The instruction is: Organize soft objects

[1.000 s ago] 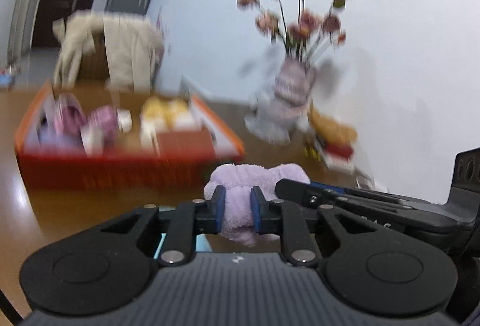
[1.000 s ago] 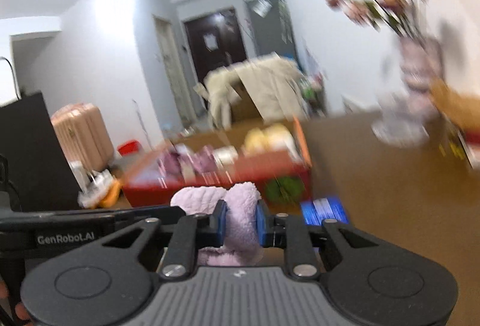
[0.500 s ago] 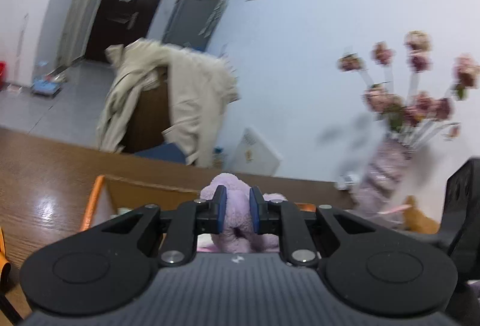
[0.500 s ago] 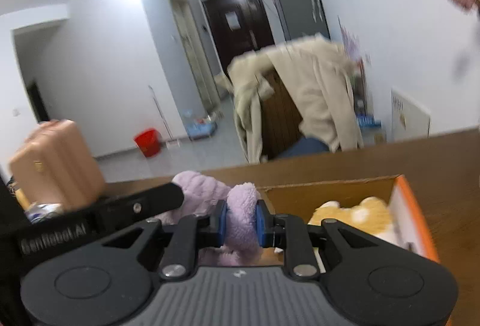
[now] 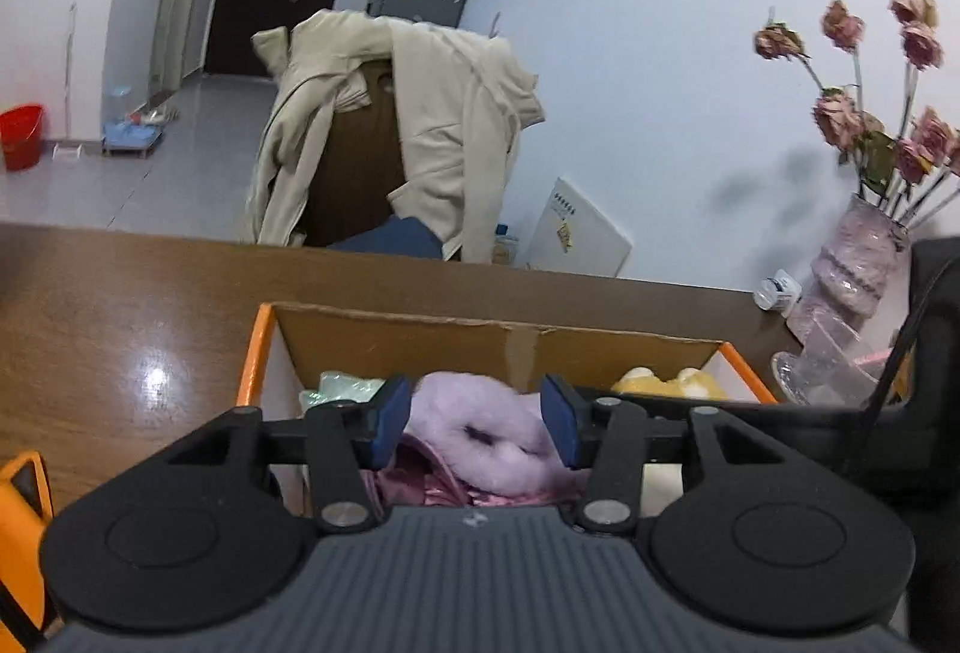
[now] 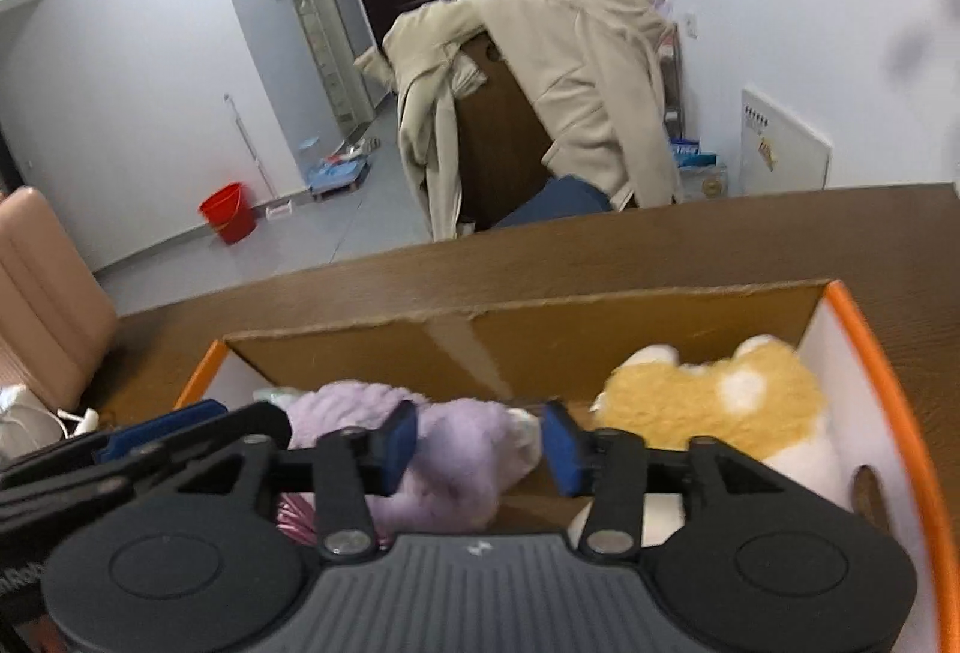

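Between the spread fingers of the left gripper (image 5: 477,425) lies the purple plush toy (image 5: 480,434), resting inside the orange-rimmed cardboard box (image 5: 255,353) on top of pink fabric (image 5: 420,482); the blue pads stand apart, and whether they touch the fur at either side cannot be told. Ahead and to the right of that gripper a yellow plush (image 5: 666,383) sits in the same box, and a pale green item (image 5: 342,389) lies ahead to its left. The right gripper (image 6: 480,440) is likewise parted over the box, its left pad against the purple plush, its right pad clear of it. Just right of its fingers lies the yellow plush. Beyond the box stretches the brown table (image 6: 600,263), then a chair draped with a beige coat (image 6: 576,71).
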Demonstrator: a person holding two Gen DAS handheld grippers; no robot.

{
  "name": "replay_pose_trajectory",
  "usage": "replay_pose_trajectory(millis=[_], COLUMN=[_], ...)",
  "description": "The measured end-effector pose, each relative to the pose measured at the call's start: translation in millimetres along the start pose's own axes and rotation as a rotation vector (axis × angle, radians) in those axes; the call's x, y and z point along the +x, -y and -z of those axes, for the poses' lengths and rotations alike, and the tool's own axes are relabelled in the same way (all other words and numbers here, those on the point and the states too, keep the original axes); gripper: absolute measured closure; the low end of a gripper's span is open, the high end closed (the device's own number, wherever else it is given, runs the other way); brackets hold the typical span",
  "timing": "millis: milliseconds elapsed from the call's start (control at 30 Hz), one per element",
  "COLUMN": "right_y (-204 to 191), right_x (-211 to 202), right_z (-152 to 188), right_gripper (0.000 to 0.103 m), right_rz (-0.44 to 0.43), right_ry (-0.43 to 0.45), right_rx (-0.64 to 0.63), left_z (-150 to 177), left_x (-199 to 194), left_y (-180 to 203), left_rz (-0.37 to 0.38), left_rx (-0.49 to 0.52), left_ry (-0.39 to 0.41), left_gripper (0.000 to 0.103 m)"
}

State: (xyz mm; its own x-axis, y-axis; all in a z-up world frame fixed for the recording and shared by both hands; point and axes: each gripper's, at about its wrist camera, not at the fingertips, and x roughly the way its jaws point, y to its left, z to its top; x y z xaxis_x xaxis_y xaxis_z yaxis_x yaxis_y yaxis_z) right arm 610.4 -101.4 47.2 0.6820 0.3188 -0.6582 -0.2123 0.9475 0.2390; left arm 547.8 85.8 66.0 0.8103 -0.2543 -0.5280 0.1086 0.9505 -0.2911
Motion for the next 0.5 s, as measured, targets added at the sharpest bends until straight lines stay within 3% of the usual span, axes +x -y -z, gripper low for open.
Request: replay_pose_trajectory(millis=[200,367,500], right_y=[5,8,12], right_x=[-62,-143,-209], right_z=[-4,9,32], right_gripper=[0.048,0.038,0.028], right_rz=[0.053,0.021,0.027], right_ry=[0.088,0.185,0.272], right_rx=[-0.034,-0.113,-0.184], left_z=[0,9,28], left_x=[-22,-69,-118], left_y=[24,53,81], left_rz=[-0.027,-0.036,-0.012], left_rx=[0.115,0.174,0.234], left_ry=[0.065,0.159,0.202], left_gripper=[0.049,0.036,0.032])
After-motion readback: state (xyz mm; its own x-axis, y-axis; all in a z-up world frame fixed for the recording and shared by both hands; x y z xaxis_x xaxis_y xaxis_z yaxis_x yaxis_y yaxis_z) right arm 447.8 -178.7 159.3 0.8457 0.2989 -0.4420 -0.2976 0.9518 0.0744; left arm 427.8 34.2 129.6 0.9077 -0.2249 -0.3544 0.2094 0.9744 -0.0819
